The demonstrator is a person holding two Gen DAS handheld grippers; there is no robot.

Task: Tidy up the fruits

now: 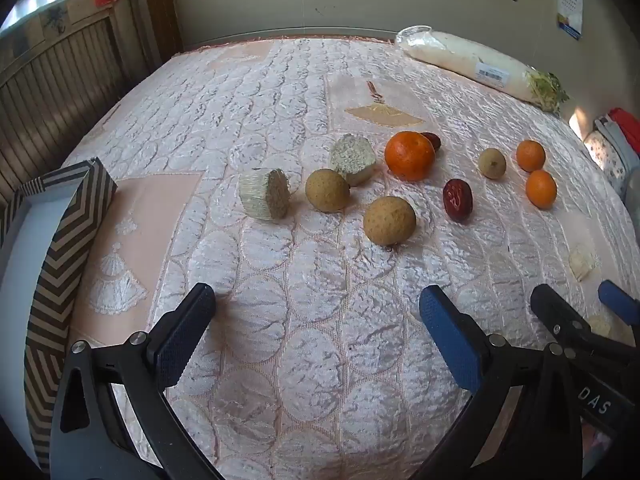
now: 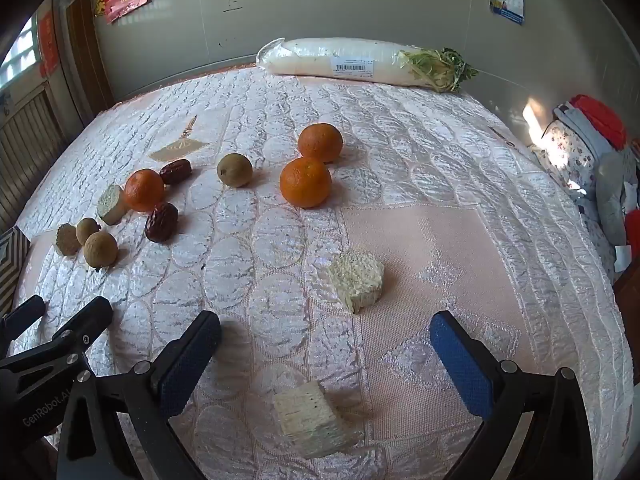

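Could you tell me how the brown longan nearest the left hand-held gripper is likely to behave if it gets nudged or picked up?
The nearest longan looks almost spherical, so a nudge would probably send it rolling across the quilted cover, though the puckered fabric may slow it. Its rough, speckled skin should give the pads decent grip. Being small, it is likely light, and its thin shell could crack under a hard squeeze.

The quilted bed cover [image 2: 420, 152] carries oranges [image 2: 305, 182], longans [image 1: 389, 220], dates [image 1: 457, 199], a wrapped radish [image 2: 344, 61].

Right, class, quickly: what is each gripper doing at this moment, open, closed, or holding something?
Left gripper: open, holding nothing, above bare bedspread.
Right gripper: open, holding nothing.
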